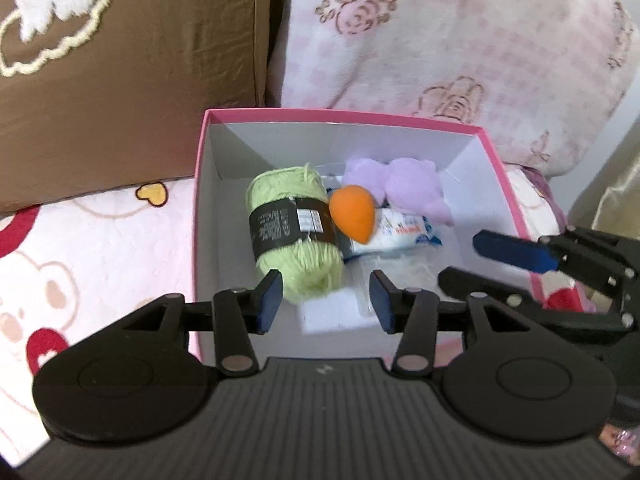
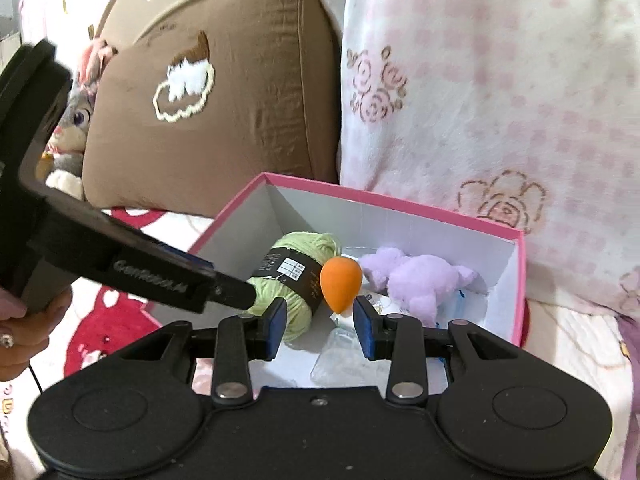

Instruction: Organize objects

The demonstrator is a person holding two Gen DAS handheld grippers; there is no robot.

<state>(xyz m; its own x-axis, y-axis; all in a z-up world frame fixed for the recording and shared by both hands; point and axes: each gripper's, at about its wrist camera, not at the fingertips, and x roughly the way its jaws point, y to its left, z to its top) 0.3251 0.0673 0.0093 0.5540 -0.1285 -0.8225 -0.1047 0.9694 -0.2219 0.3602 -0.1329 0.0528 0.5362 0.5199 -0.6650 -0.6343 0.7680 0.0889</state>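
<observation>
A pink box (image 1: 496,160) with a white inside sits on the bed; it also shows in the right wrist view (image 2: 518,280). In it lie a green yarn ball (image 1: 296,232) (image 2: 296,256) with a black label, an orange teardrop sponge (image 1: 354,216) (image 2: 340,280), a purple plush toy (image 1: 400,184) (image 2: 420,280) and a white tissue pack (image 1: 396,236). My left gripper (image 1: 324,302) is open and empty over the box's near edge. My right gripper (image 2: 320,330) is open and empty, just in front of the sponge; it also reaches over the box's right rim in the left wrist view (image 1: 516,252).
A brown pillow (image 1: 120,80) (image 2: 224,112) and a pink floral pillow (image 1: 460,40) (image 2: 500,80) stand behind the box. The bedsheet (image 1: 80,248) has a cartoon print. A rabbit plush (image 2: 76,120) sits at far left. A clear plastic wrapper (image 2: 340,364) lies in the box's near part.
</observation>
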